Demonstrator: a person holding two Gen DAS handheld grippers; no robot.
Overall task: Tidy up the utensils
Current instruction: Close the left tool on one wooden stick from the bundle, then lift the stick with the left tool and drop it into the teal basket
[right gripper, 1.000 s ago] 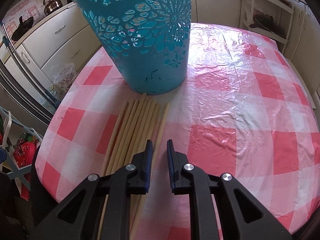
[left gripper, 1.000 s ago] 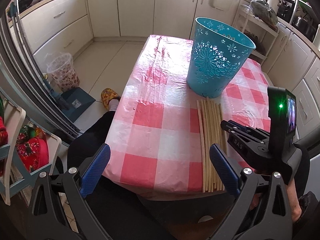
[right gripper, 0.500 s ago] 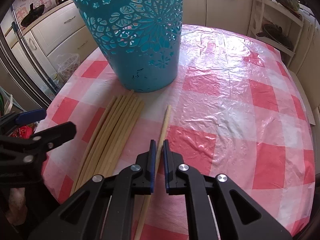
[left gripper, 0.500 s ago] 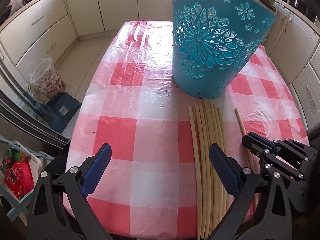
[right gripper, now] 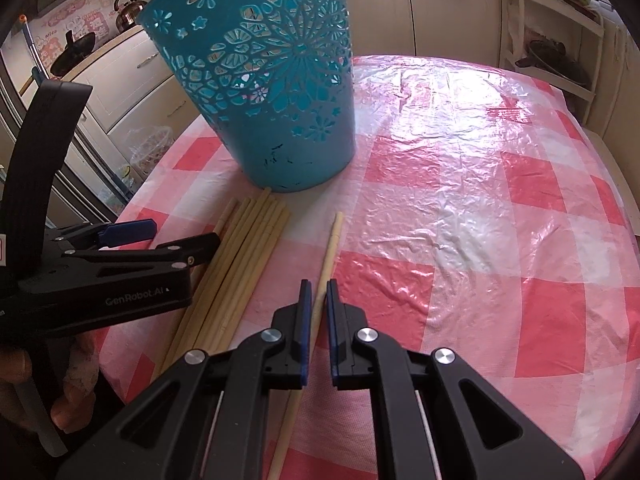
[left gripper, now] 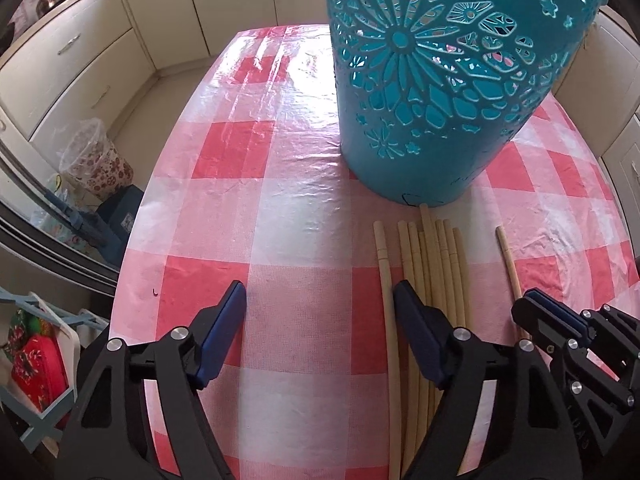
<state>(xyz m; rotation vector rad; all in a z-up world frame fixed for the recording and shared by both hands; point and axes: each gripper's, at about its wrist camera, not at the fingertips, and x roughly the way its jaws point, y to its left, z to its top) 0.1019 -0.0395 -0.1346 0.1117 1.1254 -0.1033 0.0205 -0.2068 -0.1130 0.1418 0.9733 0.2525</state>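
A single chopstick (right gripper: 329, 249) is clamped between the pads of the right gripper (right gripper: 316, 300), apart from the bundle (right gripper: 244, 252) lying just beside it. The left gripper (left gripper: 320, 312) is closing, with its jaws astride the bundle's leftmost stick (left gripper: 386, 280), not yet pressed. The sticks are pale, long and thin. A teal basket (left gripper: 440, 80) stands upright just beyond their tips. Open checked tablecloth (right gripper: 480, 220) is seen to the right.
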